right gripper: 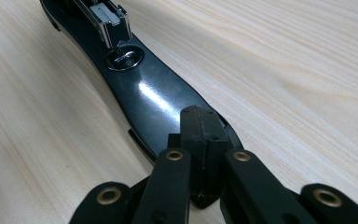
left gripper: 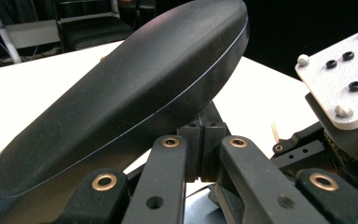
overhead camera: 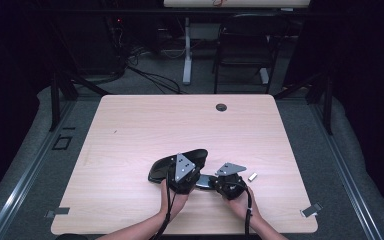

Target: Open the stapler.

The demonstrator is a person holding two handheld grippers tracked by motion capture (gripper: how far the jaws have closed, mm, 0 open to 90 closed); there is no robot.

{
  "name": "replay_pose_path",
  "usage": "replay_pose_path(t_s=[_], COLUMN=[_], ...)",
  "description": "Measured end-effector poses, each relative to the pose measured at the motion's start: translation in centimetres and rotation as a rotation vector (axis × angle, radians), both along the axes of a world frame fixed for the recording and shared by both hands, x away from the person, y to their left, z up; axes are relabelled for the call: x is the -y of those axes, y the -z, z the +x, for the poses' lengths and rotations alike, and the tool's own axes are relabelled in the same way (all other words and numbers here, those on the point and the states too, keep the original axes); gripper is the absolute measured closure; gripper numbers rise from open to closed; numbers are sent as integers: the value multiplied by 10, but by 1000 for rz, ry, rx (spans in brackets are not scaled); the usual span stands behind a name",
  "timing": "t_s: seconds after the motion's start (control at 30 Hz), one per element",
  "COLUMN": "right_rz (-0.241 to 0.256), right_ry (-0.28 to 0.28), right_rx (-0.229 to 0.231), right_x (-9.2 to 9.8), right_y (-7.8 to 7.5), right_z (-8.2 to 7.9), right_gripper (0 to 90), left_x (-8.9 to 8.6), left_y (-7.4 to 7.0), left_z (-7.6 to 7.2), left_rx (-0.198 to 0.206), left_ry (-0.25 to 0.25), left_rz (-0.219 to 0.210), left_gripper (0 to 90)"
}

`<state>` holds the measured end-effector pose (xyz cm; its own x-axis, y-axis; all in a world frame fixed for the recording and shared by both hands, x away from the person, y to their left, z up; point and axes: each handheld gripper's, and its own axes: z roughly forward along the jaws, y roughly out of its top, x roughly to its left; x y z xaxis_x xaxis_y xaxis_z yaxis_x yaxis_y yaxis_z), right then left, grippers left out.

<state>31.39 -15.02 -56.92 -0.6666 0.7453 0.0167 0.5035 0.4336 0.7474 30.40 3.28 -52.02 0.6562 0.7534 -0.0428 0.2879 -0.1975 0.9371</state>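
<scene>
**Both grippers closed at an opened black stapler**

You have a large black plastic stapler (overhead camera: 180, 165) lying open near the front edge of the pale wood-grain table (overhead camera: 130, 130), its domed top arm (left gripper: 135, 93) swung up and away from its flat glossy base (right gripper: 154, 93). Your left gripper (overhead camera: 182, 175) sits at the stapler's raised top arm; in the left gripper view its jaws are drawn together with the arm's underside just above them, though you cannot tell whether they pinch it. Your right gripper (overhead camera: 228, 181), just right of the stapler, has its jaws closed together on the rear end of the base, pressing down onto it. Farther along the base, the metal staple channel (right gripper: 105, 18) stands up. A small pale block (overhead camera: 252, 176) lies on the table just right of the stapler, beside your right gripper.
</scene>
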Motion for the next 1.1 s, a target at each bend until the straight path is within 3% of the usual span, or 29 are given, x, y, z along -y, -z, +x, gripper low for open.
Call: replay_pose_path(t_s=[0.23, 0.5, 0.73, 1.1], right_rz=[-30, -30, -33, -38], right_ry=[-13, -9, -10, -12], right_rx=[-4, -8, -10, -7], right_x=[0, -1, -2, -2], right_y=[-2, -3, -3, -3], right_z=[1, 1, 1, 2], right_gripper=[900, 900, 900, 900], left_x=[-4, -10, -16, -30], left_y=[-6, -13, -19, -32], left_z=[3, 5, 7, 8], left_rx=[-9, -9, -41, -9], left_ry=[-1, -4, -5, -30], left_rz=[-10, -23, -57, -71], left_gripper=[900, 900, 900, 900])
